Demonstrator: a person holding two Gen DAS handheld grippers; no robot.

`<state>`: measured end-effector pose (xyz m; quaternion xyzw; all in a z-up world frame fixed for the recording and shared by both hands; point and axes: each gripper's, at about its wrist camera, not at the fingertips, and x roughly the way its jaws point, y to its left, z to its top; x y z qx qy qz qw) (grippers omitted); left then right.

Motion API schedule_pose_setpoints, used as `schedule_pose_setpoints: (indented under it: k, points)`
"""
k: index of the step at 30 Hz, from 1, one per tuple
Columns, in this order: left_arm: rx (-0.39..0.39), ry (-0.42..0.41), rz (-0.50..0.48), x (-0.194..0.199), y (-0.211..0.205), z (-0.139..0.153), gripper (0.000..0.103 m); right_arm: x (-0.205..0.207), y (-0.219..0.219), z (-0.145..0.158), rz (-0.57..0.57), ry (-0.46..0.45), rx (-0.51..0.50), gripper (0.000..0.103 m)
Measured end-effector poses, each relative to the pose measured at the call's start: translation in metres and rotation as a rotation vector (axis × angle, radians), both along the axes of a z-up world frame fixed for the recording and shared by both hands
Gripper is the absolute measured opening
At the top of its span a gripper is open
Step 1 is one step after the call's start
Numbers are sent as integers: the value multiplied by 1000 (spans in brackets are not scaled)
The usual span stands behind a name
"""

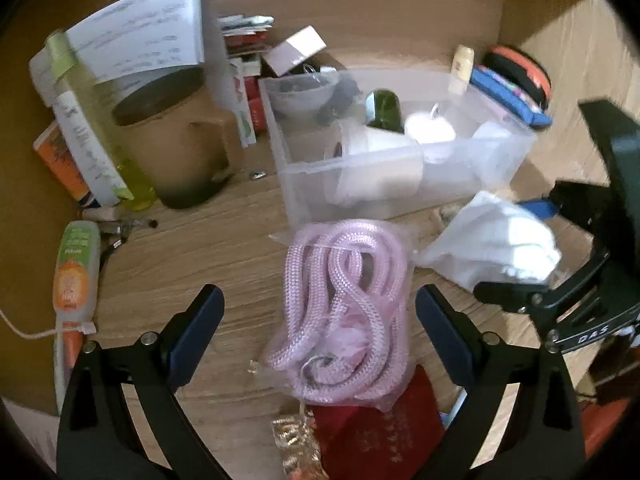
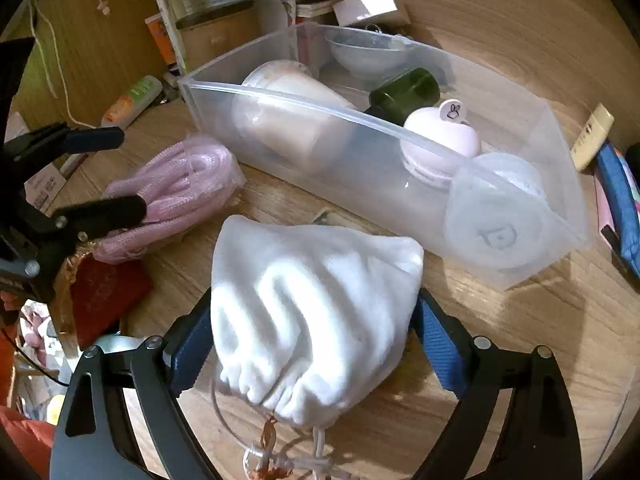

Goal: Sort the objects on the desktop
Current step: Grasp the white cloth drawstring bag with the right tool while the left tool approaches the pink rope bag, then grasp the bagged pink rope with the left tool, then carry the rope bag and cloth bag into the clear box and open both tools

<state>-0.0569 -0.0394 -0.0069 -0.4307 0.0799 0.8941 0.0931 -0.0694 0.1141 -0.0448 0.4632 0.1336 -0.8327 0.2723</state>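
Note:
A clear plastic bin [image 1: 304,184] [image 2: 532,256] stands on the wooden desk, holding a white cup, a bowl, a green bottle and a pink round case. A bagged pink rope [image 1: 344,308] [image 2: 176,188] lies in front of it. My left gripper [image 1: 320,320] is open, its fingers either side of the rope. My right gripper [image 2: 312,320] is shut on a white drawstring pouch [image 2: 312,304] [image 1: 492,244], held just in front of the bin.
A red pouch [image 1: 376,436] [image 2: 104,296] lies beside the rope. A brown mug [image 1: 180,148], a yellow-green bottle [image 1: 92,120], papers and an orange-green tube [image 1: 76,268] crowd the left. A blue case [image 1: 508,96] and a cream tube [image 2: 592,136] lie right of the bin.

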Motion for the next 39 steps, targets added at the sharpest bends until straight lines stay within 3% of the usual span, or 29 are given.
schedule_pose_setpoints:
  k: [1, 2, 5, 8, 14, 15, 17, 22, 29, 39]
  points:
    - [-18, -10, -11, -2, 3, -3, 98, -1, 0, -1, 2, 1, 0, 87]
    - [-25, -17, -18, -3, 4, -5, 98, -2, 0, -1, 2, 8, 4, 75]
    - [-46, -50, -46, -8, 10, -14, 98, -4, 7, 3, 23, 6, -19, 53]
    - [-65, -81, -53, -14, 15, -22, 98, -4, 12, 7, 25, -5, -47, 46]
    - [-48, -125, -43, -26, 17, -32, 95, 6, 27, 20, 23, 29, -112, 44]
    - [-37, -122, -51, -26, 17, -32, 91, 9, 31, 24, 23, 39, -122, 44]
    - [-9, -126, -63, -24, 18, -32, 70, 12, 38, 33, 18, 61, -145, 44]
    - [21, -101, -37, -16, 13, -32, 58, 16, 55, 60, -22, 122, -204, 44]
    - [55, -32, 4, 1, 3, -11, 57, 2, 70, 87, -95, 187, -264, 44]
    - [152, 144, 50, 16, -7, 49, 57, -8, 79, 112, -148, 267, -301, 44]
